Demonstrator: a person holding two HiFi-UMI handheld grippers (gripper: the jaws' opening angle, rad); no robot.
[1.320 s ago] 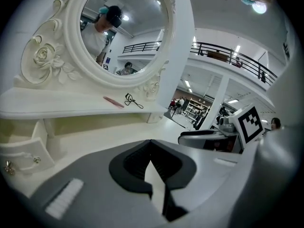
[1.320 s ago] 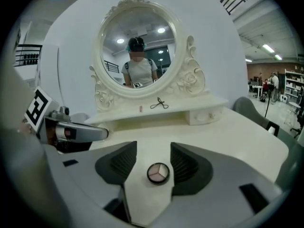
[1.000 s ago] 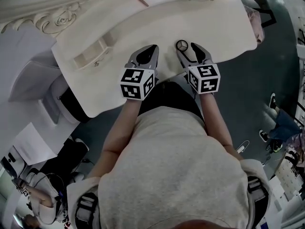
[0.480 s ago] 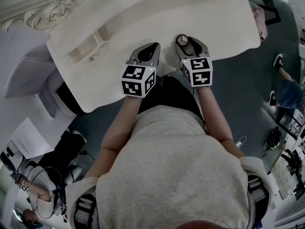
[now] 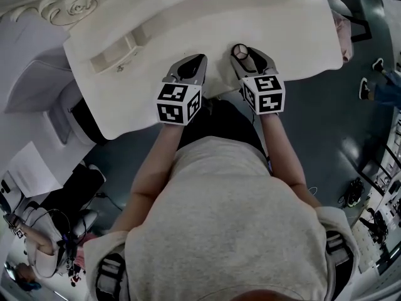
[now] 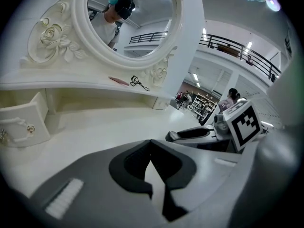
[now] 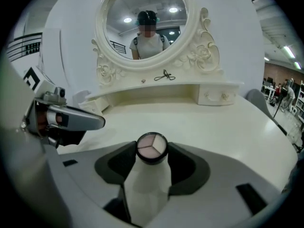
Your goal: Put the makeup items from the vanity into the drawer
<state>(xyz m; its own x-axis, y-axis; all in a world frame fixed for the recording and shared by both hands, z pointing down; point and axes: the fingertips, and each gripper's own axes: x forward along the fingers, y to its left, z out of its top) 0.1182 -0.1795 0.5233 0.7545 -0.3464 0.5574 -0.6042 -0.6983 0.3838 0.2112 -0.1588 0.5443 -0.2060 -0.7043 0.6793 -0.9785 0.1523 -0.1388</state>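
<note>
A small round compact [image 7: 152, 147] with pale pink pans lies on the white vanity top [image 7: 213, 127], right between the tips of my right gripper [image 7: 152, 151]. Its jaws are closing around it, and the tips stand at its black rim. In the head view the compact [image 5: 239, 51] lies at the tip of the right gripper [image 5: 245, 56]. To its left my left gripper [image 5: 195, 64] is shut and empty over the vanity top. The small drawer [image 5: 116, 56] stands pulled open at the left, with its front [image 6: 19, 125] towards me.
A pink stick [image 6: 118, 81] and a black eyelash curler [image 6: 139, 83] lie on the shelf under the ornate mirror [image 7: 145, 20]. A closed small drawer [image 7: 216, 96] sits at the right. A pink-cushioned seat [image 5: 336, 33] stands off the vanity's right end. People stand around the room.
The right gripper has edged forward and straightened, so the compact now lies between its tips instead of beside them. The left gripper has hardly moved.
</note>
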